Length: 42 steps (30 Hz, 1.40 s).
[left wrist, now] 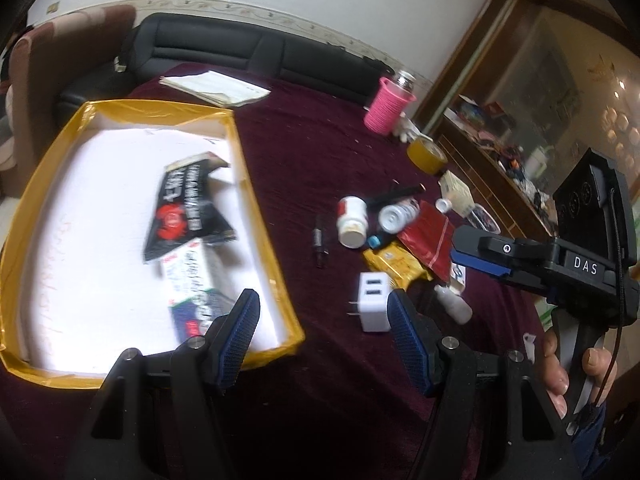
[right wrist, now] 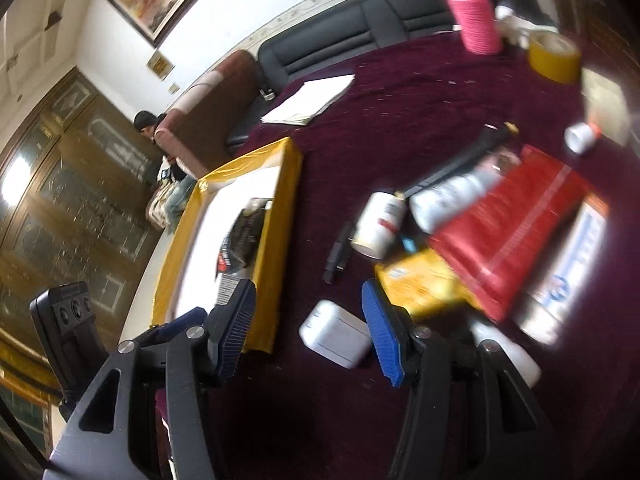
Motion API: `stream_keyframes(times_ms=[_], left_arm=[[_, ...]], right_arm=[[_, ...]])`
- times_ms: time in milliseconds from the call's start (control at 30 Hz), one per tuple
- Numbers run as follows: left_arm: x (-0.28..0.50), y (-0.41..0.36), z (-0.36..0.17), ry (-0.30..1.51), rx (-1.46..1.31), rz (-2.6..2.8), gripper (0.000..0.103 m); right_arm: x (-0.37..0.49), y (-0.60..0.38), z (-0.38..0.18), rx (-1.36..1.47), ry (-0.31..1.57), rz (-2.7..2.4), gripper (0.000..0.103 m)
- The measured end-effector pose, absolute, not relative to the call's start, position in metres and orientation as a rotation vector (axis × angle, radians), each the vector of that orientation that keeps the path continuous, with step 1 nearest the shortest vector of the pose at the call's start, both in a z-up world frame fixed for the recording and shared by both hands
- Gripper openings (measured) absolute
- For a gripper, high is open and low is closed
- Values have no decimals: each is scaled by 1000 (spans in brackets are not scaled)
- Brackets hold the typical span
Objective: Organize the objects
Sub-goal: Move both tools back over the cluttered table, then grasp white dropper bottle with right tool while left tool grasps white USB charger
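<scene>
My left gripper (left wrist: 323, 334) hangs with fingers apart and empty over the tray (left wrist: 262, 200) edge; my right gripper (right wrist: 308, 330) is the same above the white charger (right wrist: 335, 334). Beyond it on the maroon counter (left wrist: 312, 148) lie a yellow packet (left wrist: 396, 266), red pouch (left wrist: 430, 240) and white bottle (left wrist: 352, 222). Two boxes (left wrist: 184, 208) sit in the tray.

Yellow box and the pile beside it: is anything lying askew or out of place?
Yes. The black packet lies diagonally inside the yellow box, overlapping the white carton. Outside, the white pill bottle lies tipped on its side on the maroon cloth.
</scene>
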<state>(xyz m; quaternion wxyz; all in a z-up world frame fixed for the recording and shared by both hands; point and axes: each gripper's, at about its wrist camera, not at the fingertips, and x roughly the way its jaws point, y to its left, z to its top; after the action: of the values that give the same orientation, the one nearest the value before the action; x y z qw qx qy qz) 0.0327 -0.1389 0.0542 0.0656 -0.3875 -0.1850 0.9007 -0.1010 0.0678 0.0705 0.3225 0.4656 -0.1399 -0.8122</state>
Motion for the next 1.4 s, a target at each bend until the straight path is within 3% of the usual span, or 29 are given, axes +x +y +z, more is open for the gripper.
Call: stream_keyframes(times_ms=[400, 567, 633, 800, 1133, 1233, 1367, 1400], left_arm=[[3, -70, 39, -325, -1259, 2665, 60], [-11, -55, 28, -272, -1296, 2709, 60], [-17, -52, 24, -253, -1316, 2711, 56], [-26, -46, 12, -221, -1358, 2703, 30], [-27, -45, 8, -198, -1338, 2702, 28], [-28, -45, 8, -202, -1337, 2700, 29], [-28, -45, 8, -193, -1335, 2701, 29], [-28, -44, 8, -190, -1334, 2701, 29]], right_arm=[[-94, 153, 50, 1215, -536, -2230, 54], [-92, 170, 41, 1235, -500, -2252, 55], [-90, 174, 35, 1240, -477, -2249, 55], [-86, 175, 23, 1238, -390, -2241, 54], [-93, 157, 8, 1259, -116, -2255, 54], [-95, 148, 4, 1256, 1, -2288, 46], [-102, 139, -6, 1295, 104, -2291, 24], [-103, 138, -8, 1300, 125, -2296, 24]])
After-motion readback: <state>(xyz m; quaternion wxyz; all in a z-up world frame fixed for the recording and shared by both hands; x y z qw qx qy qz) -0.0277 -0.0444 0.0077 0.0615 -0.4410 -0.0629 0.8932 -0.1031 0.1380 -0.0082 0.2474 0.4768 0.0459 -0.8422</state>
